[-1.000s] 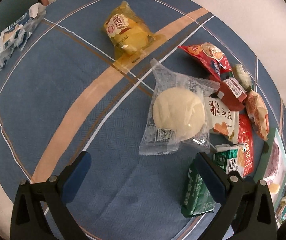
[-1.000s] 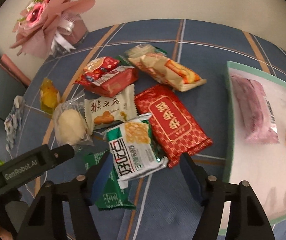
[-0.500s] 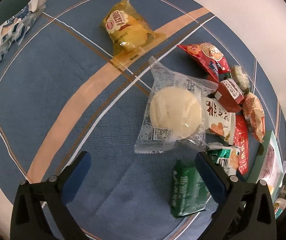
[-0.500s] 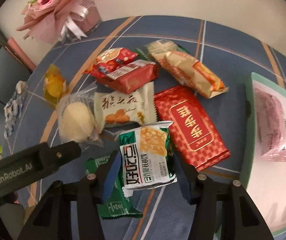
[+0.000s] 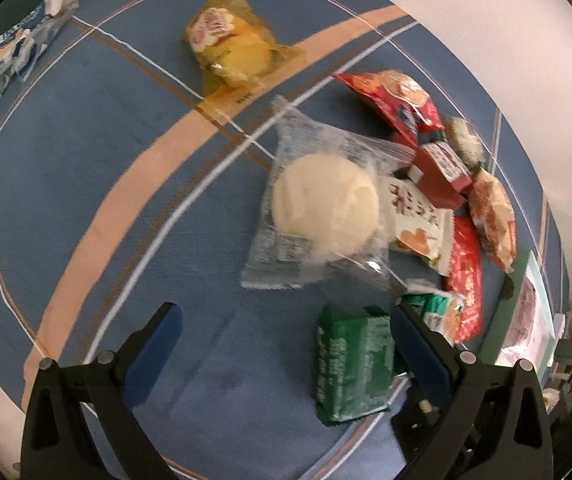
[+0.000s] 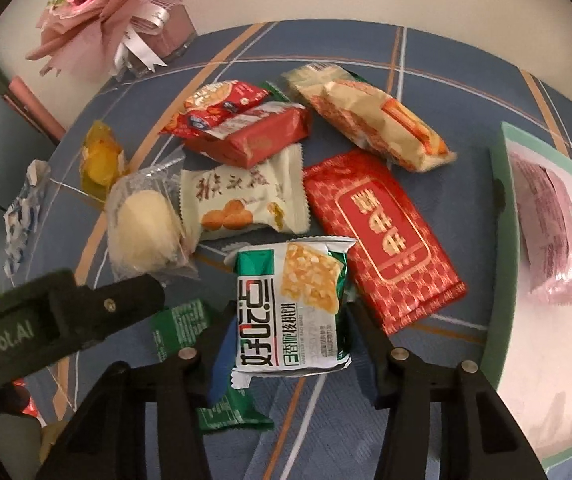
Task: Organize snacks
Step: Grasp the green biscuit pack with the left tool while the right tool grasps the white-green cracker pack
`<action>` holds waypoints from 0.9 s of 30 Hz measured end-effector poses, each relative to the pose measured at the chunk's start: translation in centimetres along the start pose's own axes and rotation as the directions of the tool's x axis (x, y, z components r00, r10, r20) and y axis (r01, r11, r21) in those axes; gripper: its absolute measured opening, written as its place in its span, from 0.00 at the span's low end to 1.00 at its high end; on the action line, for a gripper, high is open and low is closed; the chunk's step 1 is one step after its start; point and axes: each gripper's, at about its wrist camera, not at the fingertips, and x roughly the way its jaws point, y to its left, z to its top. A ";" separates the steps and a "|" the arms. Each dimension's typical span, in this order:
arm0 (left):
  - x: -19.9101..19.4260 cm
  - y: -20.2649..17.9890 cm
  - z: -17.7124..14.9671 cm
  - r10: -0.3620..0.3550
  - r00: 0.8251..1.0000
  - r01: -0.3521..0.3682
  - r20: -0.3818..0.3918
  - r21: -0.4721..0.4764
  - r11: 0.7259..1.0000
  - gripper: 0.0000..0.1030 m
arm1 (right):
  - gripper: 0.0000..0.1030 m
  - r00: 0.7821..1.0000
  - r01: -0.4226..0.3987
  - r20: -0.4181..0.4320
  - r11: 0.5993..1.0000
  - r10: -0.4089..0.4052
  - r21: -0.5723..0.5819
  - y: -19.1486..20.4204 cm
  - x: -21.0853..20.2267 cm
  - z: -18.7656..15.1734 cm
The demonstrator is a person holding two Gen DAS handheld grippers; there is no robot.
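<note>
Blue plaid tablecloth (image 6: pixel 453 80), snacks all over it. Right gripper (image 6: pixel 291 346) is closing on the green-and-white walnut crisp pack (image 6: pixel 291 304), pads about touching its sides, long axis pointing away from the camera. Underneath sits a dark green pack (image 6: pixel 190 328), red packet (image 6: pixel 381 236) just right, tray (image 6: pixel 497 248) beyond; left gripper (image 5: pixel 286 344) hangs wide open, empty.

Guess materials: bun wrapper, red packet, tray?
Bun wrapper: thin clear plastic film, glossy; the pale bun shows through.
Red packet: likely metallised plastic film, glossy with gold print.
Tray: looks like rigid plastic, matte green rim, white floor; could be coated metal.
</note>
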 end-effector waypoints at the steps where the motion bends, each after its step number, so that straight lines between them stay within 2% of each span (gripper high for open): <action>1: 0.1 -0.3 -0.1 -0.003 1.000 0.004 -0.003 0.009 1.000 1.00 | 0.52 1.000 -0.002 -0.004 1.000 0.002 0.002 -0.1 -0.1 -0.2; 11: 2.3 -3.7 -2.1 0.017 0.997 -0.008 -0.072 0.122 0.992 0.99 | 0.52 0.998 0.020 -0.053 0.998 -0.017 0.059 -1.8 -1.0 -2.9; 14: 2.7 -4.2 -2.5 0.037 0.997 -0.026 -0.075 0.148 0.989 0.92 | 0.52 0.998 0.029 -0.064 0.996 -0.023 0.084 -2.9 -1.5 -4.0; 17: 2.5 -5.0 -2.9 0.048 0.998 -0.038 -0.050 0.178 0.983 0.80 | 0.52 0.997 0.030 -0.067 0.994 -0.023 0.102 -3.2 -1.7 -4.4; 19: 2.5 -5.5 -3.0 0.051 0.998 -0.043 -0.040 0.194 0.980 0.68 | 0.52 0.998 0.029 -0.067 0.994 -0.022 0.108 -3.6 -1.8 -4.8; 20: 2.5 -5.9 -2.9 0.046 0.998 -0.037 -0.037 0.202 0.979 0.65 | 0.52 0.998 0.028 -0.066 0.993 -0.021 0.110 -3.7 -1.9 -4.8; 23: 2.3 -6.7 -3.4 0.027 0.999 -0.018 -0.035 0.218 0.976 0.44 | 0.52 0.998 0.027 -0.062 0.993 -0.020 0.114 -3.8 -2.1 -4.9; 27: 2.1 -7.2 -3.3 0.010 0.999 -0.002 -0.034 0.218 0.976 0.40 | 0.51 0.998 0.020 -0.059 0.992 -0.013 0.125 -3.5 -2.1 -4.5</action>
